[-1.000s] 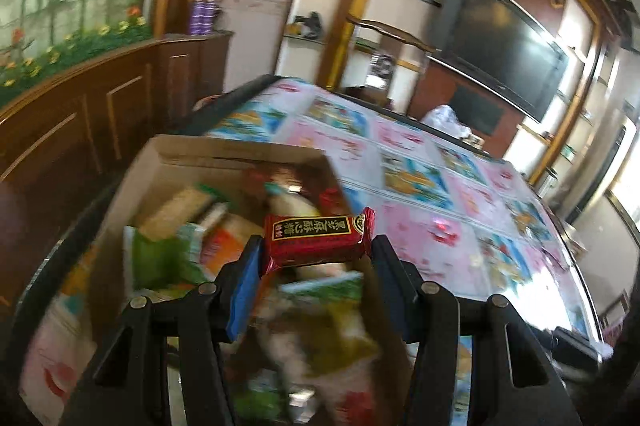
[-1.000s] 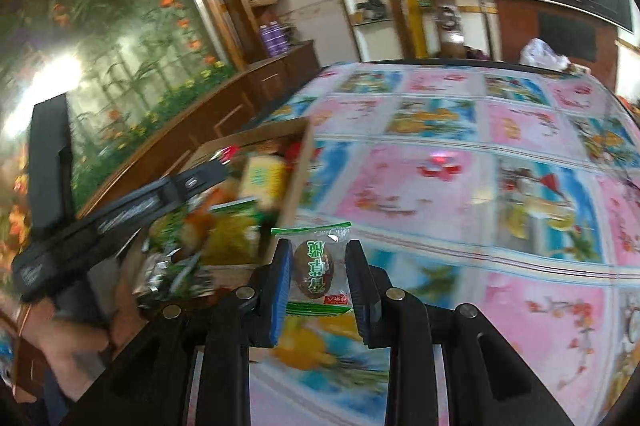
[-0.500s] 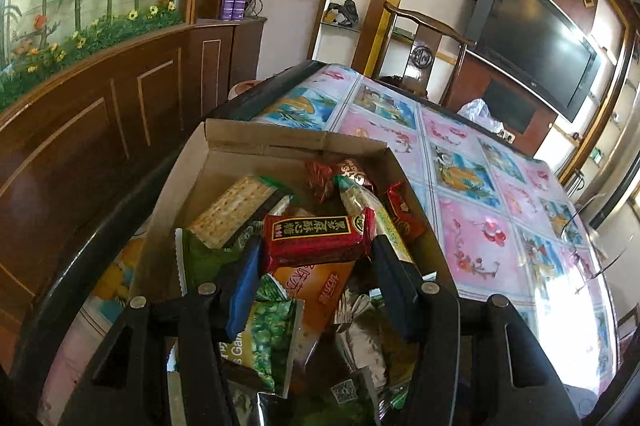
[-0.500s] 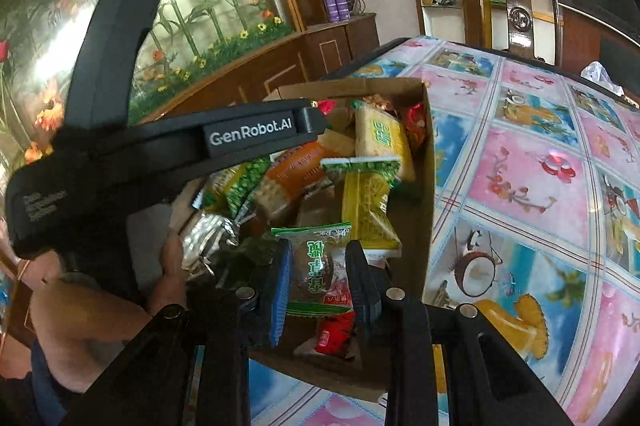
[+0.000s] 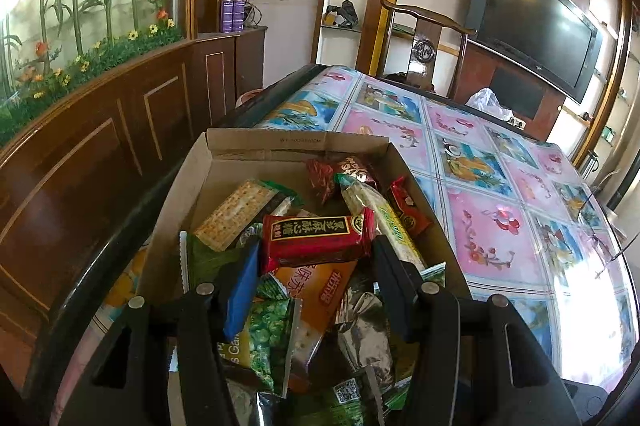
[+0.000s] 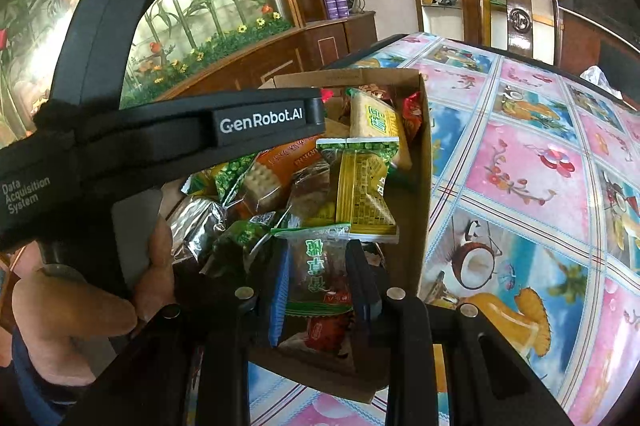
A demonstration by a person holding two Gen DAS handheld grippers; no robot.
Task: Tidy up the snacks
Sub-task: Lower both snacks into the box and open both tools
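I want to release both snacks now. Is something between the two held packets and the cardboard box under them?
Nothing visible blocks them. The red packet in the left gripper and the clear packet in the right gripper both hang over the open box; below lie only other snacks.

Table point(image 5: 492, 250) under a pink-and-blue patterned cover, open cardboard box point(image 5: 296, 146) of snack packets at its edge
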